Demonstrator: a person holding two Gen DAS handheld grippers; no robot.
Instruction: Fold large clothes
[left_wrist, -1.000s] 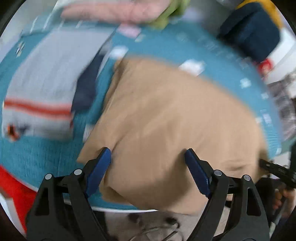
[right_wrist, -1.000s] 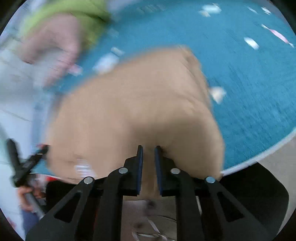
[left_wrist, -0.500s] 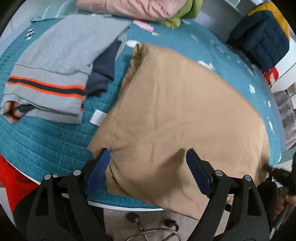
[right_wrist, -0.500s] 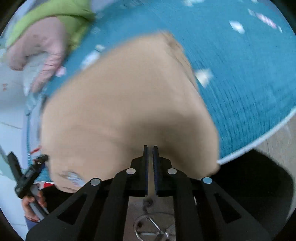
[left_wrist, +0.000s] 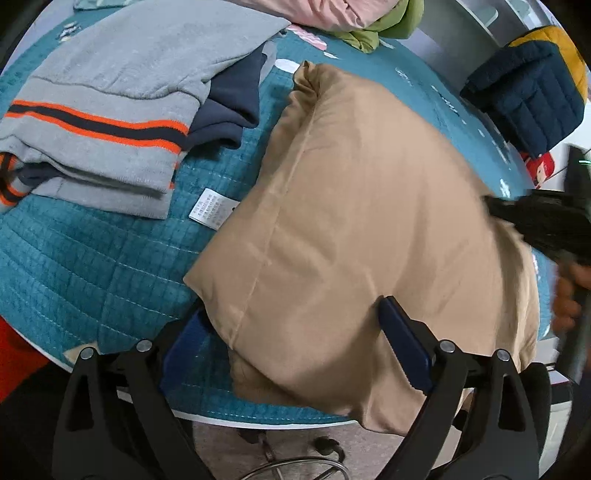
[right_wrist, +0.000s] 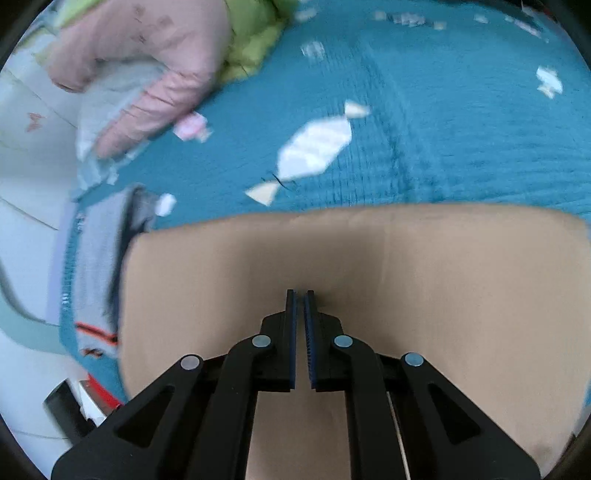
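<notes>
A tan garment (left_wrist: 351, 221) lies puffed on the teal quilted cover (left_wrist: 92, 258), its near corner hanging over the table's front edge. My left gripper (left_wrist: 291, 308) straddles that corner with its jaws opening. The cloth lies between them, the left pad is partly tucked behind the cloth, and neither pad presses. In the right wrist view my right gripper (right_wrist: 300, 293) is shut above the tan garment (right_wrist: 406, 266), and the cloth puckers at its tips. Blurred at the right of the left wrist view is the right gripper (left_wrist: 495, 205), with a hand (left_wrist: 569, 295) on it.
A folded grey sweater with orange and navy stripes (left_wrist: 122, 92) lies to the left over a navy garment (left_wrist: 229, 107). Pink (left_wrist: 314, 11) and green clothes (left_wrist: 388, 26) are piled at the back. A navy and yellow quilted jacket (left_wrist: 528, 99) sits at the far right. A chair base (left_wrist: 295, 465) is below the table edge.
My right gripper closed its jaws and swept from the garment's near edge inward over the cloth. My left gripper dipped slightly toward the near corner, its jaws spreading wider.
</notes>
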